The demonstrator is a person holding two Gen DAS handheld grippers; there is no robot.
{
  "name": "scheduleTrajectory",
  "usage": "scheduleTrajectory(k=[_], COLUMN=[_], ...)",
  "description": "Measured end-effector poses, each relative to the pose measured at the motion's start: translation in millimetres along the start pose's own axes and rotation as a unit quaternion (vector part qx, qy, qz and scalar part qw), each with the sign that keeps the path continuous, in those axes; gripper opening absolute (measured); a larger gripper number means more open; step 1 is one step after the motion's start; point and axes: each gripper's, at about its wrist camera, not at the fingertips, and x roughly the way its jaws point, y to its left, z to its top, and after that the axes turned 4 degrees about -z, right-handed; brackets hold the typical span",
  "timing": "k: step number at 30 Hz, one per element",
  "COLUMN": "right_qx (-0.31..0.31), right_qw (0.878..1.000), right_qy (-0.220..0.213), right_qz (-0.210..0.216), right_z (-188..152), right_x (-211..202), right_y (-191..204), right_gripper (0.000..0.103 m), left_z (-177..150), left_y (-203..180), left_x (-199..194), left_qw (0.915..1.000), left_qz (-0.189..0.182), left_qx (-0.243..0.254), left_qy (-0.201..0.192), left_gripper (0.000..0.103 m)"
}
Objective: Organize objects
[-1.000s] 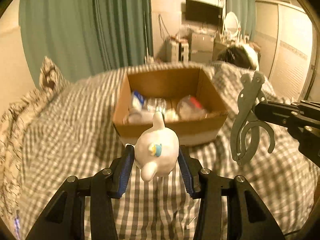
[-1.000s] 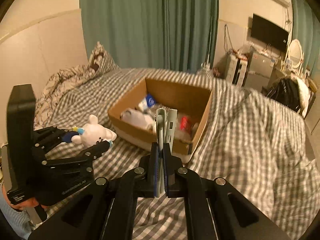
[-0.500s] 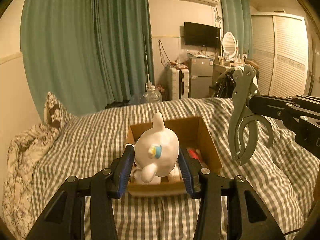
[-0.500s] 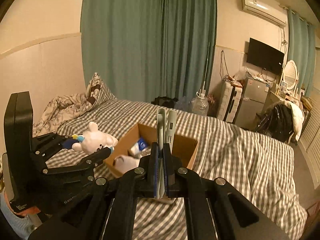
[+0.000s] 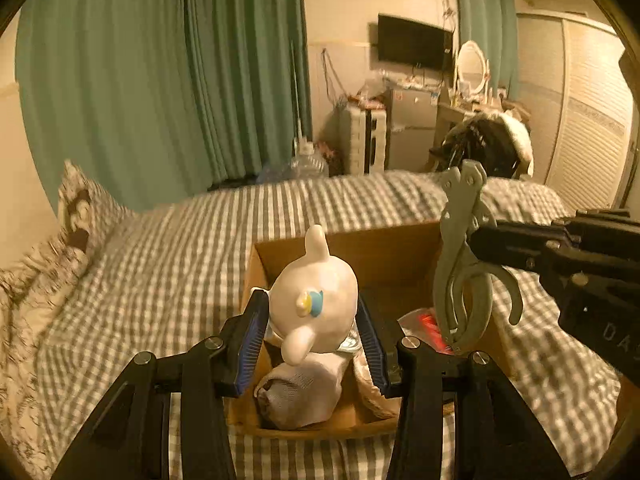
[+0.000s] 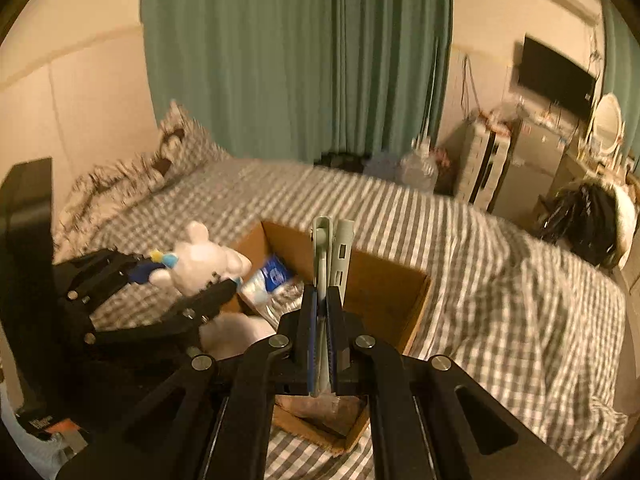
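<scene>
My left gripper (image 5: 312, 316) is shut on a white plush toy (image 5: 314, 304) and holds it above the near part of an open cardboard box (image 5: 360, 244) on the bed. The toy also shows in the right wrist view (image 6: 200, 262). My right gripper (image 6: 321, 312) is shut on a grey folding tool (image 6: 330, 256) and holds it upright over the box (image 6: 384, 280). In the left wrist view the tool (image 5: 460, 260) hangs over the box's right side. The box holds a white sock (image 5: 304, 392), a blue-labelled packet (image 6: 272, 276) and a red-marked packet (image 5: 428, 328).
The box sits on a grey checked bedspread (image 5: 168, 264). Patterned pillows (image 6: 132, 180) lie at the bed's far left by green curtains (image 5: 160, 80). Beyond the bed are a water jug (image 5: 308, 164), a white cabinet (image 5: 368, 140), a TV (image 5: 412, 44) and a chair with dark clothes (image 5: 484, 144).
Both grippers have come closer to the box and lower; the toy and the grey tool now hang over its opening. Both grips are unchanged.
</scene>
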Motion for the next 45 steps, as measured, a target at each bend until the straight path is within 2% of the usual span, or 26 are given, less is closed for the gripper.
scheduleTrajectory(k=[4,7,12,14,16,18,21,23,25,27,30,36,39,45], right_qx=[0.006,0.020,0.027,0.044,0.063,0.078,0.080,0.074,0.068,0.062,0.056,0.049,0.050,0.057], right_qw=[0.999,0.997,0.997,0.996,0.996,0.995,0.996,0.997,0.998,0.998,0.998,0.995,0.992,0.984], right_qy=[0.039,0.056,0.056,0.054,0.049,0.042,0.029,0.018,0.007,-0.006,-0.025,-0.055,-0.073,-0.116], right_qz=[0.018,0.050,0.049,0.049,0.048,0.047,0.037,0.023,0.008,-0.009,-0.031,-0.067,-0.087,-0.123], right_z=[-9,-9,-7,-8,-7,-3,4,9,14,18,22,21,17,9], right_x=[36,55,67,66,63,56,39,24,6,-14,-46,-109,-138,-186], right_y=[-9,-17,-24,-30,-37,-41,-40,-36,-32,-28,-21,-9,-5,0], right_gripper=[0.004,0.005,0.007,0.015,0.045,0.048,0.048,0.049,0.055,0.061,0.067,0.080,0.089,0.103], left_z=[-6,-7,-3,-2,-1,2,8,14,20,26,32,48,52,49], left_y=[9,13,20,22,20,18,16,16,17,18,20,23,19,8], left_x=[32,51,73,75,71,65,51,36,20,3,-29,-83,-107,-148], left_qw=[0.9995,0.9989,0.9978,0.9981,0.9986,0.9989,0.9997,0.9999,0.9999,0.9999,0.9990,0.9966,0.9949,0.9915], left_qz=[-0.013,-0.020,-0.035,-0.035,-0.033,-0.031,-0.015,-0.012,-0.014,-0.005,0.000,-0.001,0.000,0.005], left_qx=[-0.016,-0.020,-0.033,-0.028,-0.020,-0.010,-0.003,-0.005,-0.007,-0.010,-0.015,-0.026,-0.024,-0.020], left_qy=[0.026,0.037,0.045,0.042,0.035,0.033,0.021,0.010,0.003,-0.010,-0.041,-0.078,-0.098,-0.129], left_gripper=[0.046,0.046,0.046,0.047,0.048,0.055,0.069,0.069,0.073,0.090,0.093,0.095,0.103,0.103])
